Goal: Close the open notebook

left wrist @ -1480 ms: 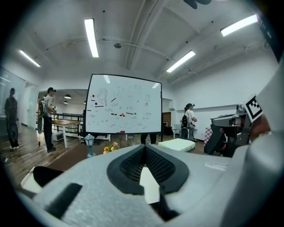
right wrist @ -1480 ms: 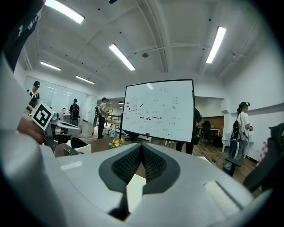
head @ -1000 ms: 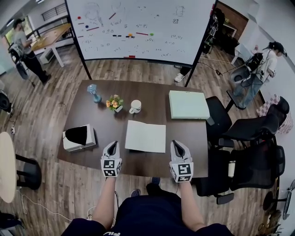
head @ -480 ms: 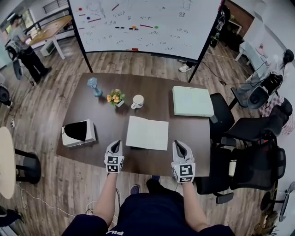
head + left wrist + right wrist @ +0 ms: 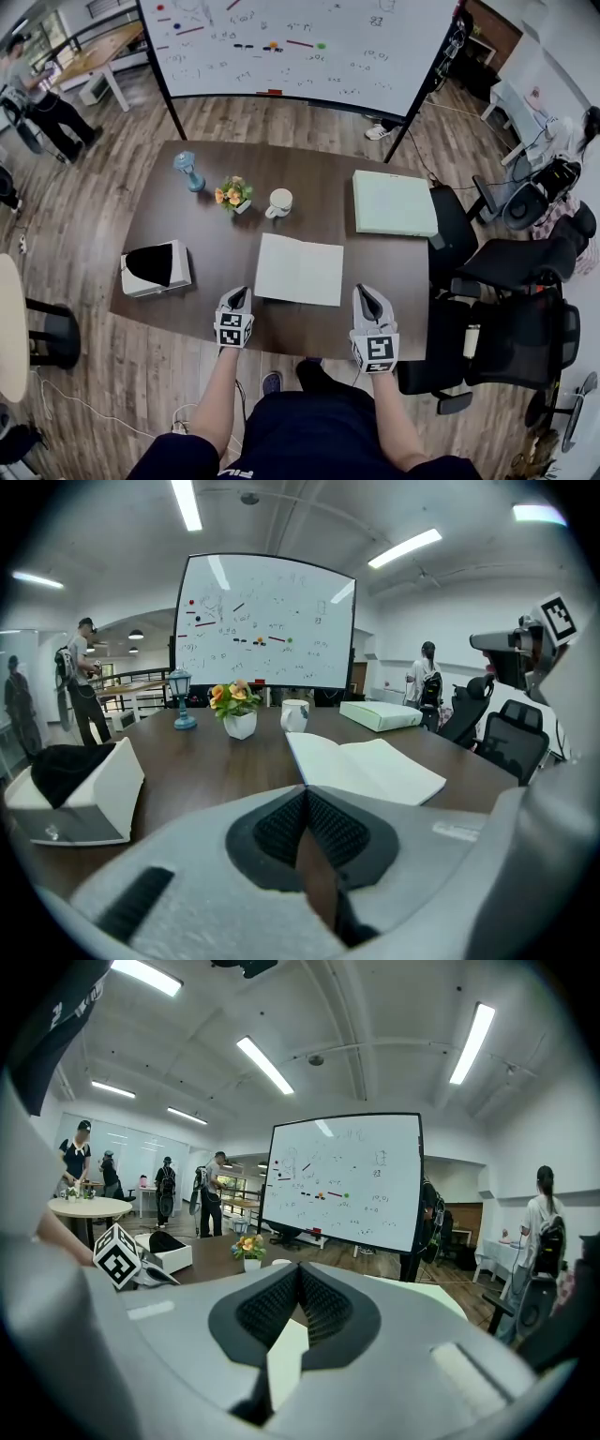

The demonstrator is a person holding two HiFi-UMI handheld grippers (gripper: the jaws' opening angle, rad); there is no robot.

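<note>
Open notebook [image 5: 300,270]: lies flat near the middle of the table [image 5: 211,239], towards its near edge, both blank white pages facing up. The fold runs near-to-far. Nothing rests on it and neither gripper touches it.

Left gripper [image 5: 237,298]: at the near table edge, just beside the notebook's near-left corner but apart from it. Its own view shows the jaws closed tip to tip with nothing between them.

Right gripper [image 5: 366,300]: at the near edge, just right of the near-right corner. Its jaws are likewise pressed together and empty.

Progress, as judged: nothing done yet. No page or cover is lifted. What remains is all of it: catch one side, swing it over the fold, press it flat.

Surroundings: a mug [image 5: 277,202] and flower pot [image 5: 232,196] beyond the notebook, a blue ornament [image 5: 187,170] far left, a white box [image 5: 155,269] to the left, and a pale green box [image 5: 394,203] far right. All are well apart from the notebook.
</note>
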